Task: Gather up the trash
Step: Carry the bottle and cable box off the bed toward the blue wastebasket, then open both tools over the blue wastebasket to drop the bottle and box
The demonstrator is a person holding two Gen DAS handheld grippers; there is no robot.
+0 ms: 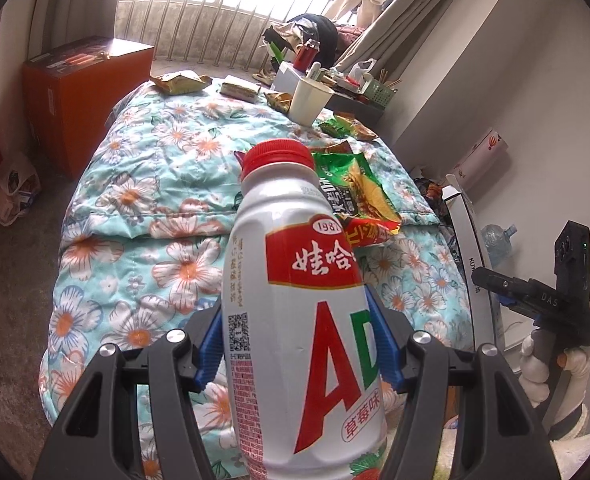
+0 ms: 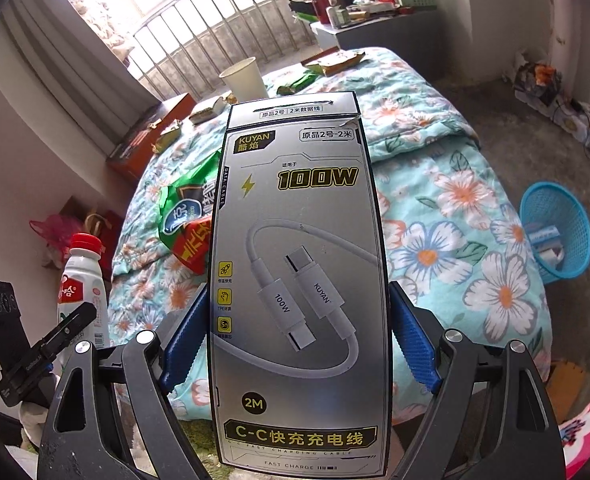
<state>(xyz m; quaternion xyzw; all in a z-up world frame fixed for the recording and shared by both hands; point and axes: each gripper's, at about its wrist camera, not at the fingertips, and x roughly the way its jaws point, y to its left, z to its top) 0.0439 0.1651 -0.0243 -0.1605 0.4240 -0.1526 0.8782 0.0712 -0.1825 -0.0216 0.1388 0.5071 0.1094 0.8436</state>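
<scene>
White bottle (image 1: 295, 320) gripped, silver box (image 2: 299, 280) gripped

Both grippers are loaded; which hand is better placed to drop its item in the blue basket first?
Probably right: the blue basket shows on that side, beside the right gripper holding the cable box. The left gripper, holding the bottle, doesn't see it.
</scene>
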